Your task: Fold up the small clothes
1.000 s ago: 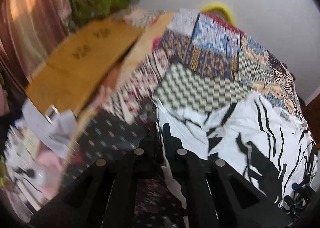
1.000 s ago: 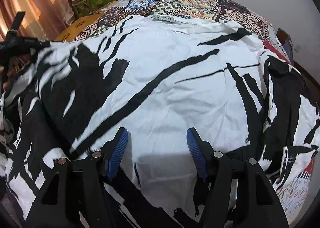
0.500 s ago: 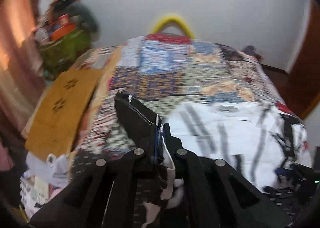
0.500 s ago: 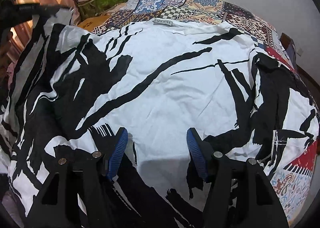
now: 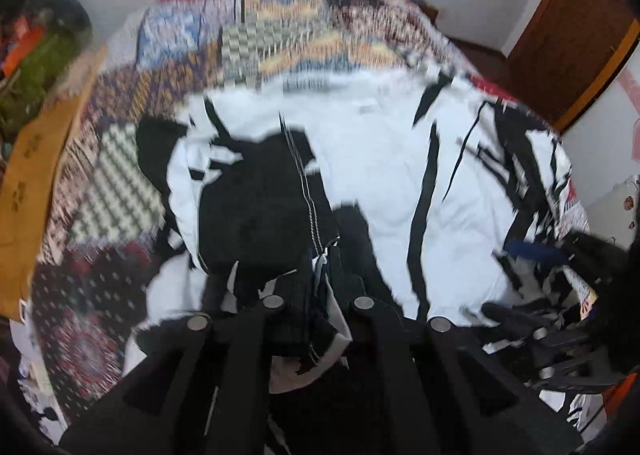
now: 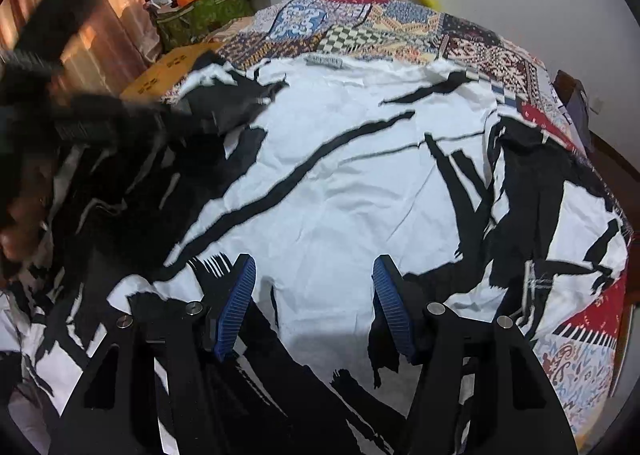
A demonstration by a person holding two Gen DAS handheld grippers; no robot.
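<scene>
Garment: the black-and-white printed shirt (image 6: 360,183) is lying spread over the patchwork quilt (image 6: 400,27) on the bed, neck label (image 6: 323,61) at the far edge, its white middle panel mostly flat but creased.

Left gripper: your left gripper (image 5: 320,267) is pinching a stitched black edge of the shirt, jaws closed tight on the cloth with no gap showing; the view is blurred, so you are probably in motion. In the right wrist view it is showing as a dark smear at the left (image 6: 100,119), over the shirt's left side.

Right gripper: your right gripper (image 6: 314,295) is hovering low over the near part of the shirt with its blue pads (image 6: 240,295) wide apart and nothing between them. Whether the fingers are touching the cloth, you cannot tell from here.

Done so far: the shirt is laid out roughly flat, and the left side is looking lifted and bunched inward, so the first side fold seems to be under way.

Left to do: you are only at the start. The left flap is not lying flat yet, the right sleeve (image 6: 560,191) is hanging out unfolded toward the bed's edge, and no bottom-to-top fold is showing.

Surroundings: a brown cardboard sheet (image 6: 168,67) and a green bag (image 6: 200,15) are sitting beside the bed, clear of the work.
</scene>
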